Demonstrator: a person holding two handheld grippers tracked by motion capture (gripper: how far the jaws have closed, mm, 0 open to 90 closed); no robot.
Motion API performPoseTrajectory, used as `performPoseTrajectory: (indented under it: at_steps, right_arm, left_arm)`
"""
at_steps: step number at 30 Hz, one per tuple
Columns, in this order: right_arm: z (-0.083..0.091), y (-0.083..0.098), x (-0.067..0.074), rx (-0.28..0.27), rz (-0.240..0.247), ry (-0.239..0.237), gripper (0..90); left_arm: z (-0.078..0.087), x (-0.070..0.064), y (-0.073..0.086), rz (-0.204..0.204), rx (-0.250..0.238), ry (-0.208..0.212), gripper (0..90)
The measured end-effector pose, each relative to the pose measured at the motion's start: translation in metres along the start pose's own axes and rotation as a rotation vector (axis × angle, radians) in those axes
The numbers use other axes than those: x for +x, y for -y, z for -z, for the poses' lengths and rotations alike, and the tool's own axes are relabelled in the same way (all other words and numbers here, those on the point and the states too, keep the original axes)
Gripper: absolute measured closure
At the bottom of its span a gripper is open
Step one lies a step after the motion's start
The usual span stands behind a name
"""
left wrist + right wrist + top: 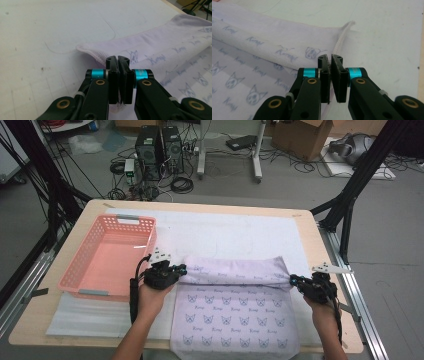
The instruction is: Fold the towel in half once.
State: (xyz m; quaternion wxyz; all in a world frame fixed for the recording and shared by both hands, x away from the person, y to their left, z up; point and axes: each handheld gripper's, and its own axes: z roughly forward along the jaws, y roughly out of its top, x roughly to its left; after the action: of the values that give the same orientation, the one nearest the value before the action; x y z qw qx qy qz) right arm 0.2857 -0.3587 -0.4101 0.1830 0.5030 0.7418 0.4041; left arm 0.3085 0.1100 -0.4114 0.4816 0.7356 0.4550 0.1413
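A wooden bench [310, 227] covered with a white mat [240, 230] is seen from the high view, standing on a grey floor strewn with cables, two computer towers [160, 151] and cardboard boxes [305, 135] beyond its far edge. A pale lilac towel [235, 317] printed with small cat faces is spread over the near right part of the bench, its lower end hanging over the near edge; its far end is folded back on itself into a raised band running across the bench. A pink perforated basket [90, 270] is set along the left edge, just beside the towel's left end.

The folded band is held at both ends. The left gripper [176, 270] is pressed together on the left corner, the right gripper [295, 281] on the right corner near the bench's right edge; both forearms are seen entering from the bottom.

What the high view leaves too small is supplied by the gripper views. In the left gripper view the jaws are seen closed on a thin edge of cloth, with the rolled hem [92, 53] lying on the bare mat ahead. In the right gripper view the jaws are seen pinching the towel's edge, whose stitched border [343, 35] rises away from them, with printed lettering legible on the fold.
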Motion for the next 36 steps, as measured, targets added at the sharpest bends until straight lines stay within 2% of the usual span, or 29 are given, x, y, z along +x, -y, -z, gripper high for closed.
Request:
performPoseTrajectory:
  at_steps: [2, 6, 12, 14, 15, 16, 17, 18, 21, 23, 26, 28, 30, 33, 36]
  right_arm:
    - [0.003, 0.007, 0.005, 0.005, 0.008, -0.007, 85.2]
    - [0.008, 0.022, 0.014, 0.027, 0.027, -0.009, 84.6]
    - [0.011, 0.034, 0.019, 0.046, 0.028, -0.016, 84.5]
    - [0.010, 0.036, 0.019, 0.052, 0.032, -0.021, 84.0]
    - [0.009, 0.036, 0.019, 0.058, 0.031, -0.021, 82.4]
    - [0.008, 0.035, 0.018, 0.060, 0.032, -0.018, 76.7]
    - [0.006, 0.033, 0.018, 0.057, 0.022, 0.002, 68.0]
    - [0.004, 0.032, 0.017, 0.059, 0.013, 0.011, 61.0]
    - [-0.007, 0.020, 0.012, 0.090, -0.005, 0.031, 50.4]
    - [-0.014, 0.012, 0.009, 0.091, -0.027, 0.032, 45.2]
    - [-0.028, -0.002, 0.005, 0.099, -0.032, 0.033, 42.6]
    - [-0.038, -0.008, 0.005, 0.115, -0.023, 0.045, 41.4]
    - [-0.047, -0.012, 0.006, 0.137, -0.009, 0.050, 41.4]
    - [-0.060, -0.015, 0.006, 0.158, -0.007, 0.054, 43.6]
    - [-0.067, -0.015, 0.005, 0.169, 0.004, 0.059, 48.4]
  left_arm:
    - [0.006, -0.001, 0.010, 0.009, 0.001, 0.004, 86.8]
    - [0.014, -0.006, 0.024, -0.002, 0.012, 0.021, 86.6]
    - [0.017, -0.008, 0.034, -0.013, 0.036, 0.036, 86.6]
    - [0.015, -0.006, 0.035, -0.016, 0.059, 0.048, 85.4]
    - [0.014, -0.004, 0.034, -0.007, 0.057, 0.042, 81.2]
    - [0.011, -0.001, 0.031, 0.029, 0.050, 0.027, 69.8]
    - [0.009, 0.001, 0.029, 0.049, 0.050, 0.027, 58.2]
    - [0.007, 0.004, 0.026, 0.060, 0.048, 0.027, 52.6]
    - [-0.007, 0.010, 0.016, 0.080, 0.060, 0.019, 41.0]
    - [-0.017, 0.013, 0.010, 0.086, 0.060, 0.005, 40.6]
    - [-0.032, 0.012, 0.003, 0.043, 0.096, -0.026, 40.6]
    - [-0.040, 0.011, 0.000, 0.008, 0.103, -0.043, 40.5]
    - [-0.046, 0.010, 0.001, 0.004, 0.109, -0.048, 40.7]
    - [-0.052, 0.011, 0.005, -0.023, 0.154, -0.063, 43.5]
    - [-0.053, 0.012, 0.006, -0.028, 0.151, -0.069, 47.5]
